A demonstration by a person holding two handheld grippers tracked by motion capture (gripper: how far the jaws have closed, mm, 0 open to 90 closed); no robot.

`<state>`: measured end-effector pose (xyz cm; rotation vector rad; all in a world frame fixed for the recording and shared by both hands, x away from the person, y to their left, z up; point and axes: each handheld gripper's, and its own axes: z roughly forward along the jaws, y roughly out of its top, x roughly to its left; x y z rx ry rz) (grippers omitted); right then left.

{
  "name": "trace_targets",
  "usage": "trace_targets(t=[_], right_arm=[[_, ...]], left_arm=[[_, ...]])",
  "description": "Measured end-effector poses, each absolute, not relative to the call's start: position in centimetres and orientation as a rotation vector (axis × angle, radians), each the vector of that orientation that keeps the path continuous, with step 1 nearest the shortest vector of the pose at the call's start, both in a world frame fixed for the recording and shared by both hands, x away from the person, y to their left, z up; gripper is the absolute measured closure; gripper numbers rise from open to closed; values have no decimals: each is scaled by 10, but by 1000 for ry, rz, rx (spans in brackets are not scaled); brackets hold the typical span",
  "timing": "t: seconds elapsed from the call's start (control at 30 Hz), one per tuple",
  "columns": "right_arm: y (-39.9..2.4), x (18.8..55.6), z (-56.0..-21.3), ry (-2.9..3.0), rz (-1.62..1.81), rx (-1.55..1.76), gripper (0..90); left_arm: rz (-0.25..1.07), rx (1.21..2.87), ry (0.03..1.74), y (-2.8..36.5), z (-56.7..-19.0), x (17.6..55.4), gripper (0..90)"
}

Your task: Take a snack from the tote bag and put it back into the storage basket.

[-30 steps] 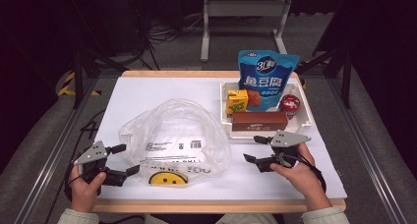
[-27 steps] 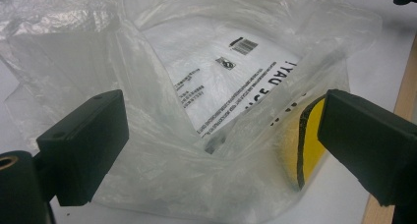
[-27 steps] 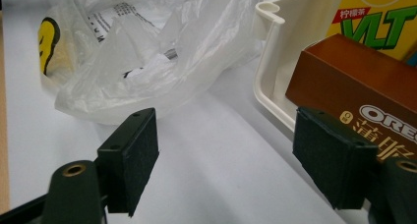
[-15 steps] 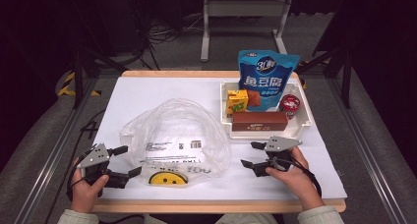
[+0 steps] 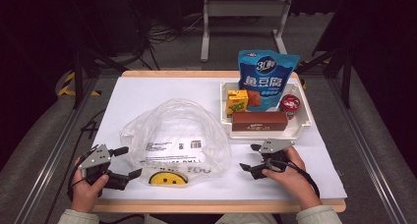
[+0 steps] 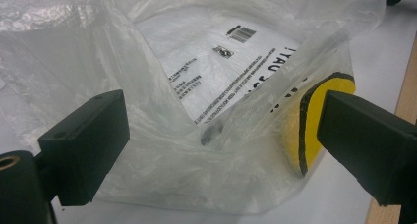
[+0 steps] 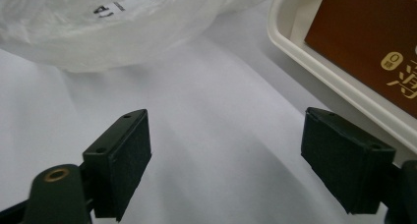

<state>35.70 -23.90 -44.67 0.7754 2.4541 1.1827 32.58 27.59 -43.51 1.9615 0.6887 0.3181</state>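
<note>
1. High view: the clear plastic bag (image 5: 177, 138) lies on the white table (image 5: 147, 91), just left of the white tray (image 5: 305, 121). Your left gripper (image 5: 129, 162) sits at the bag's near-left edge, jaws wide. Your right gripper (image 5: 250, 157) rests near the bag's right side, just in front of the tray, jaws spread and empty.
2. Left gripper view: your left gripper (image 6: 221, 135) stands wide open, with the bag's (image 6: 196, 62) crumpled edge between the jaws. I cannot tell whether the pads touch the film.
3. Right gripper view: your right gripper (image 7: 226, 165) has just been opening and holds nothing, only bare table (image 7: 206, 111) between the jaws. The bag (image 7: 123, 27) lies ahead, the tray (image 7: 344, 86) beside it with a brown box (image 7: 373, 32) inside.
</note>
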Motion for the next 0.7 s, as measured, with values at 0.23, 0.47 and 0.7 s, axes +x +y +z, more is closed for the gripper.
trace_targets(t=[0.23, 0.47, 0.7], right_arm=[[-233, 363, -451, 2534, 1078, 802, 68], [-230, 365, -452, 2555, 1040, 808, 48], [-230, 364, -452, 2551, 1039, 804, 47]], left_arm=[[319, 1970, 695, 276, -436, 326, 61], [316, 1964, 701, 277, -437, 326, 60], [314, 1964, 710, 277, -438, 327, 59]])
